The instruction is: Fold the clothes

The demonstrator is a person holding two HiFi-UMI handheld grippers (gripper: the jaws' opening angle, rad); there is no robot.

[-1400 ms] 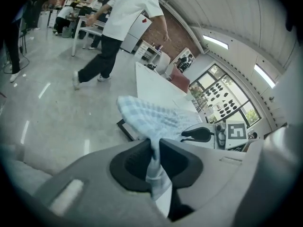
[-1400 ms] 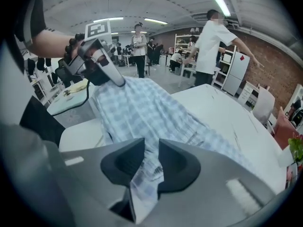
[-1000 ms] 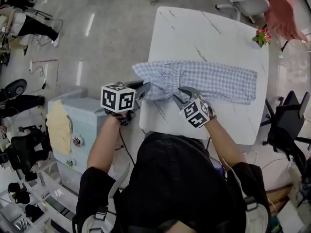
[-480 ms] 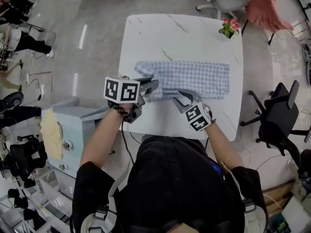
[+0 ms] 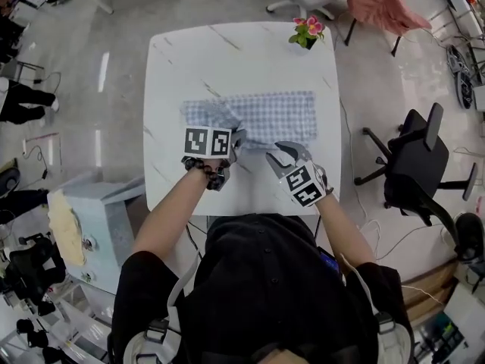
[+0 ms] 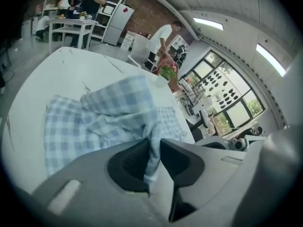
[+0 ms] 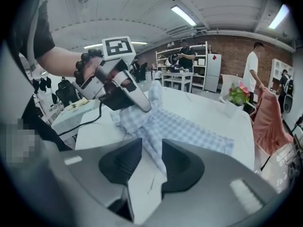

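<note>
**Op:** Checked blue-white garment (image 5: 265, 116) lies bunched mid-table (image 5: 227, 51). At the near table edge my left gripper (image 5: 236, 139) pinches a raised fold, and its jaws have just been easing open. My right gripper (image 5: 274, 155) is clamped on the hem beside it.
**Eng:** Risk?
**Op:** If the left pinch loosens more, I'd expect the fold to slip out and collapse. A hard drag could push cloth toward the flower pot (image 5: 306, 31) at the far table edge.
**Eng:** Any text?
**Op:** None readable. Only square markers on the cubes (image 5: 208, 141).
</note>
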